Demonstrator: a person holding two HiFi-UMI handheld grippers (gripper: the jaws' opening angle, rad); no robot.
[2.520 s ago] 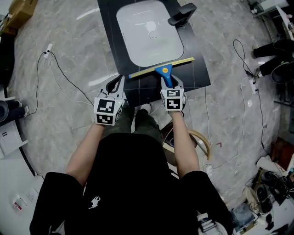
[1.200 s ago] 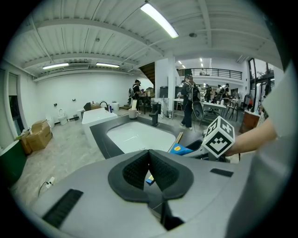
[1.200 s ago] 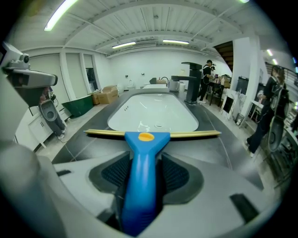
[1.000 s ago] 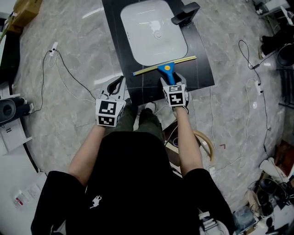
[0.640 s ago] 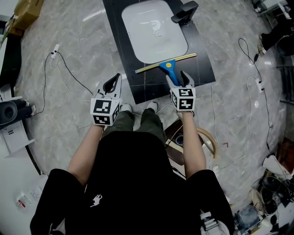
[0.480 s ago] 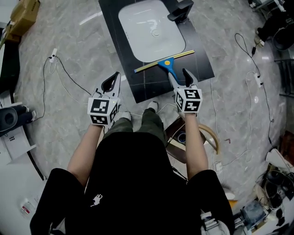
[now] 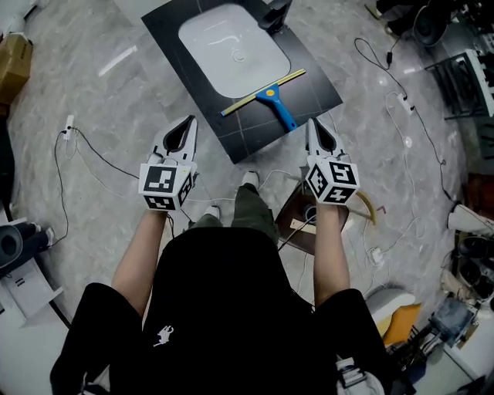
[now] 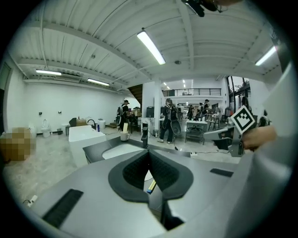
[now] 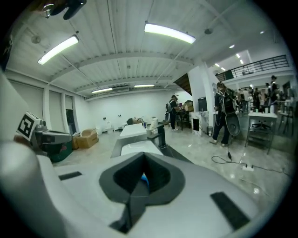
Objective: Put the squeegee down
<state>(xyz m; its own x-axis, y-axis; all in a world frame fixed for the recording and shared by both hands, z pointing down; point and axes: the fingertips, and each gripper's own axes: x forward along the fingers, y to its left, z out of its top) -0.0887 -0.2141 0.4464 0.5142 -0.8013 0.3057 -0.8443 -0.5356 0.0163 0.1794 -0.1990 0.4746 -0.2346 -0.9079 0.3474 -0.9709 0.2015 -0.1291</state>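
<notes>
Squeegee (image 7: 266, 98) is down: lies flat on the black desk (image 7: 312, 86), just beside the near-right rim of the white basin (image 7: 231, 46). The yellow blade bar runs along that rim; can't tell if it touches. The blue handle points toward the near desk edge, roughly at the right tongs.

Tongs:
- Right tongs (image 7: 312, 123): clenched, nothing in them. Tips sit just off the near desk corner, apart from the handle end.
- Left tongs (image 7: 190, 122): pads also pressed together, empty per the left gripper view. They sit left of the desk over the floor, well apart from the squeegee.

Handling (judgement):
- Looks light. Plastic handle and bar are prob stiff; the rubber edge is soft and will flex.
- The bar is long vs the handle, so it'll tip or swing if pinched off-centre.
- Best hold is mid blue handle or close to the neck where it joins the bar. Not the blade: thin, and the pads could deform the edge.
- Glossy desk, so it could skate if nudged.
- Not fragile.

Count:
- 1 squeegee
- 1 basin
- 1 dark faucet (image 7: 275, 14) at the far-right of the basin
- 1 desk
- 2 tongs

Task reads as done; squeegee rests free w/ no contact from either tongs.
</notes>
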